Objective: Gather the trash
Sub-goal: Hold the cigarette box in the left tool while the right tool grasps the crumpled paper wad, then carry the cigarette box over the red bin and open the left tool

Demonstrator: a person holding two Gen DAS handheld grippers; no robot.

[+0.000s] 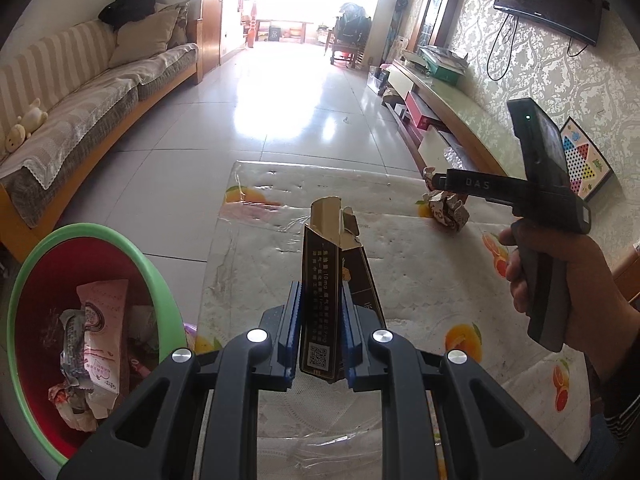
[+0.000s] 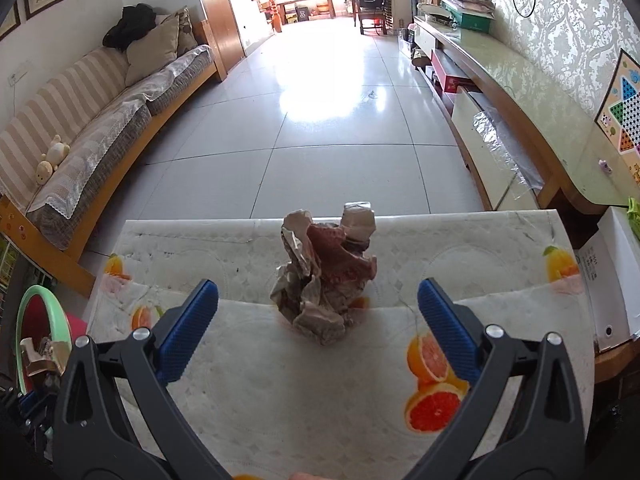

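left gripper [image 1: 320, 320]: clamped on dark torn cardboard cigarette box [image 1: 334, 300] | right gripper [image 2: 318, 312]: jaws spread, crumpled paper wrapper [image 2: 326, 276] at 12 o'clock | green-rimmed red bin [image 1: 24, 292] seen at 9 o'clock

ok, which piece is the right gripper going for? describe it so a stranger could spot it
On the table with the orange-slice print, near its far edge, sits a crumpled paper wad, grey-brown with a reddish patch. It lies between and ahead of the open right gripper, untouched. It is the only loose item on the cloth; the other trash, a dark carton, is clamped in the left gripper.
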